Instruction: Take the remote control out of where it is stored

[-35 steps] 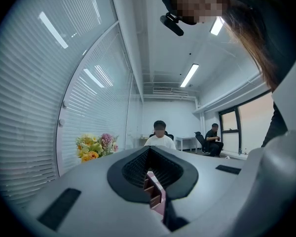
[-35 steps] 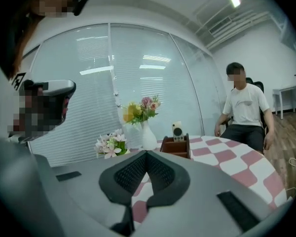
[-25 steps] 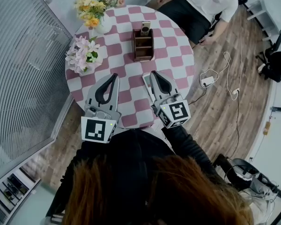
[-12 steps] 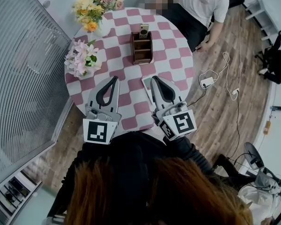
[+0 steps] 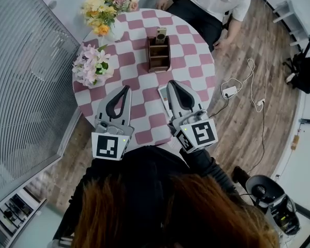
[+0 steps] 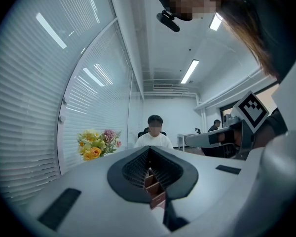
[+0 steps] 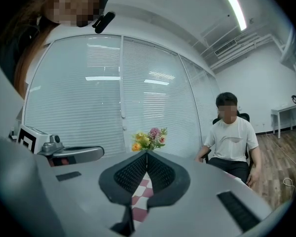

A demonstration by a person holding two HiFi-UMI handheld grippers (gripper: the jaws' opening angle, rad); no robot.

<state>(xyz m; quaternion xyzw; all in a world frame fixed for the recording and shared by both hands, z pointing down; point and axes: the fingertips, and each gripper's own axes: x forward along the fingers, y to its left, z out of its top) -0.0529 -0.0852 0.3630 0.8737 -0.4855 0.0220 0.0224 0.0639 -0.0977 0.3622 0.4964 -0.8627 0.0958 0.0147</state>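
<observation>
step: reach | remote (image 5: 160, 34): upright in far slot of wooden holder (image 5: 158, 56) on desk (image 5: 194, 61) | left claw (image 5: 127, 88), right claw (image 5: 171, 82): clenched, empty | advice: open one claw, pinch the top, lift straight up

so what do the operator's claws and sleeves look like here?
The left claw and right claw match: light grey shells tapering to a point, black ribbed pads inside. Each carries a white marker cube with black square codes at its rear. The sleeves are black. No cables show.
</observation>
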